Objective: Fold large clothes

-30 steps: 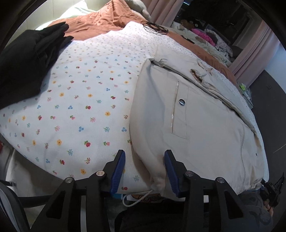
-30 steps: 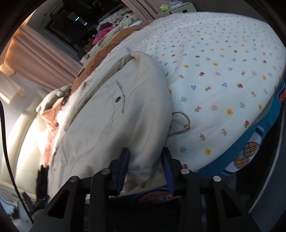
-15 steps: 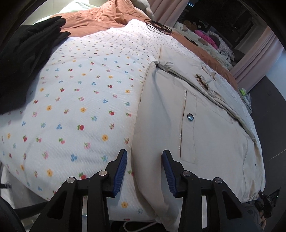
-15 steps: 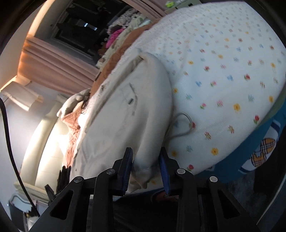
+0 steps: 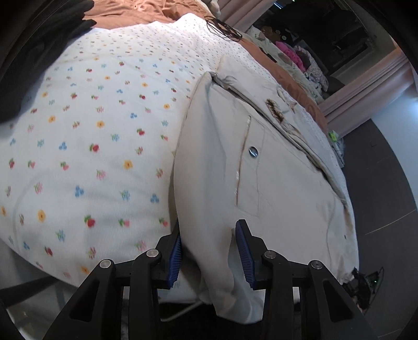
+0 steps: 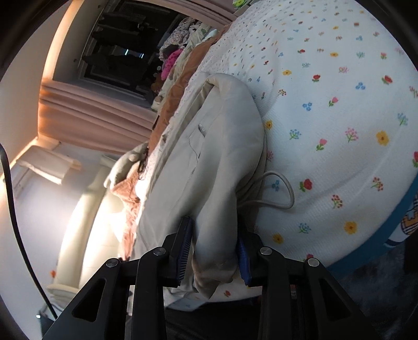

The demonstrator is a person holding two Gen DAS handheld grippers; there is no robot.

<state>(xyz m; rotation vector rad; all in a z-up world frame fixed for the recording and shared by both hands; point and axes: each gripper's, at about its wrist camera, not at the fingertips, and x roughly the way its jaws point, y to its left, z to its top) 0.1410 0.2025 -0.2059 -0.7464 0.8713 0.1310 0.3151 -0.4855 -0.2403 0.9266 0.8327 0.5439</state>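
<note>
A large beige jacket (image 5: pixel 274 177) with a snap-button pocket lies on a floral bedspread (image 5: pixel 91 136). My left gripper (image 5: pixel 209 251) has its blue-padded jaws around the jacket's near left hem corner, with a gap on the right side. In the right wrist view the same jacket (image 6: pixel 209 162) runs away from me, and my right gripper (image 6: pixel 215 248) has its jaws pressed on a bunched fold of the hem. A white drawstring (image 6: pixel 277 193) loops out from under the jacket onto the bedspread (image 6: pixel 339 117).
A dark garment (image 5: pixel 39 52) lies at the bed's far left. A rust-brown quilt (image 5: pixel 146 10) and a black cord tangle (image 5: pixel 222 26) sit at the far end. Pink curtains (image 5: pixel 365 89) and a clothes pile (image 5: pixel 295 55) stand beyond. Dark floor (image 5: pixel 386 183) lies to the right.
Both grippers have moved forward onto the jacket's hem. The left gripper's jaws now straddle the corner; the right gripper has tilted further and lifted the fold.
</note>
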